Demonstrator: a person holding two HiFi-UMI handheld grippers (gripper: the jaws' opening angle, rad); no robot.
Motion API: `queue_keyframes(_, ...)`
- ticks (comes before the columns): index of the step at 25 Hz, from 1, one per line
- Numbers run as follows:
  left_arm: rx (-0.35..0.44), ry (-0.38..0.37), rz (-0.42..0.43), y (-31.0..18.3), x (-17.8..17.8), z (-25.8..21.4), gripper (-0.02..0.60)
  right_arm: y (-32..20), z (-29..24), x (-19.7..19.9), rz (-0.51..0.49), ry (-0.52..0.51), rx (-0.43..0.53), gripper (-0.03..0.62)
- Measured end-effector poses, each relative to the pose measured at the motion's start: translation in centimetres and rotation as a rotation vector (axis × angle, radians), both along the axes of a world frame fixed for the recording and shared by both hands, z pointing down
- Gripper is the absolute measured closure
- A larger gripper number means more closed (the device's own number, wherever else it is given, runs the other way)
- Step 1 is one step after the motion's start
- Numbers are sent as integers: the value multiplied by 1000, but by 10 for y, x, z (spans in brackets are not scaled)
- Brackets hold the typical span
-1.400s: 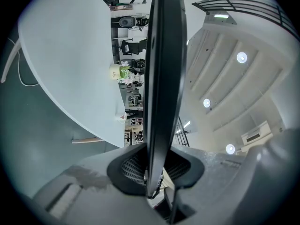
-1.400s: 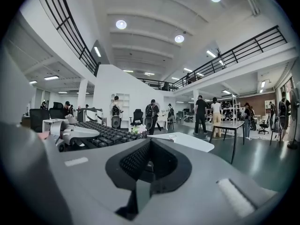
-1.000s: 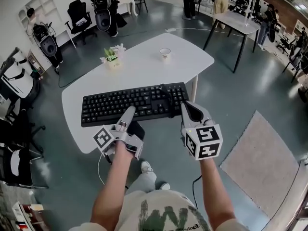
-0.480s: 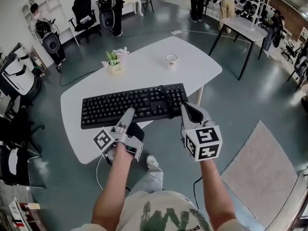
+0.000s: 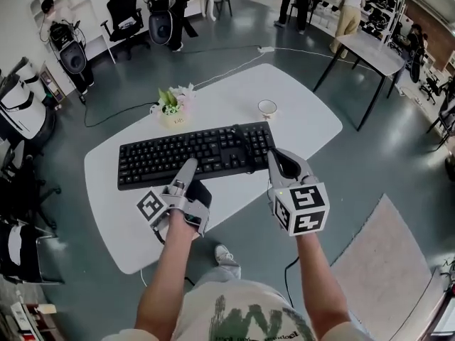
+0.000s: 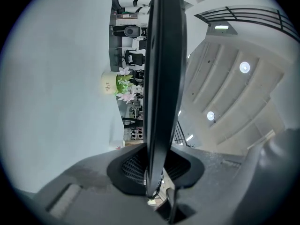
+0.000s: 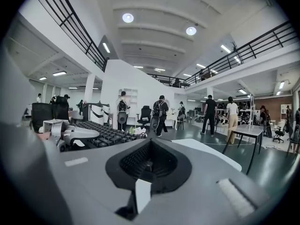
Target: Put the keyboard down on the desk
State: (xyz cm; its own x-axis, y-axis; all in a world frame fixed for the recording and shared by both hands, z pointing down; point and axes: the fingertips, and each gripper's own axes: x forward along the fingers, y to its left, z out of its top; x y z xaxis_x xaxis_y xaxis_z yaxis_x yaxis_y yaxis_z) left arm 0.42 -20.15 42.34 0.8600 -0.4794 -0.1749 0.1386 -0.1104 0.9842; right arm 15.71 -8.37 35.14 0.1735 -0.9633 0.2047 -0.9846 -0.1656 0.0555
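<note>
A black keyboard (image 5: 192, 155) hangs level a little above the white desk (image 5: 234, 94). My left gripper (image 5: 188, 168) is shut on the middle of its near edge. In the left gripper view the keyboard (image 6: 161, 78) runs edge-on between the pads, with a gap between it and the desk (image 6: 56, 78). My right gripper (image 5: 276, 158) sits at the keyboard's right near corner. Its jaws are shut, and the right gripper view shows nothing between them (image 7: 149, 161). There the keyboard (image 7: 101, 132) lies to the left.
A small flower pot (image 5: 173, 109) and a paper cup (image 5: 267, 108) stand on the desk beyond the keyboard. Office chairs line the left side. A grey table (image 5: 370, 45) and several people stand at the back right. A rug (image 5: 398, 261) lies on the floor at right.
Both grippers and the keyboard have moved forward over the desk. The keyboard's near edge, earlier at the desk's front rim, now lies well inside it.
</note>
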Motion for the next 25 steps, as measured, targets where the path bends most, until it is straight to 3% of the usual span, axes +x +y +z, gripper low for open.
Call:
queue_keyframes(12, -37, -7, -62, -99, -2, 11, 492, -113, 8, 5, -64, -7, -53, 595)
queue_keyframes(25, -55, -12, -123, -127, -10, 30, 492, -158, 20, 2, -141, 4, -76, 595)
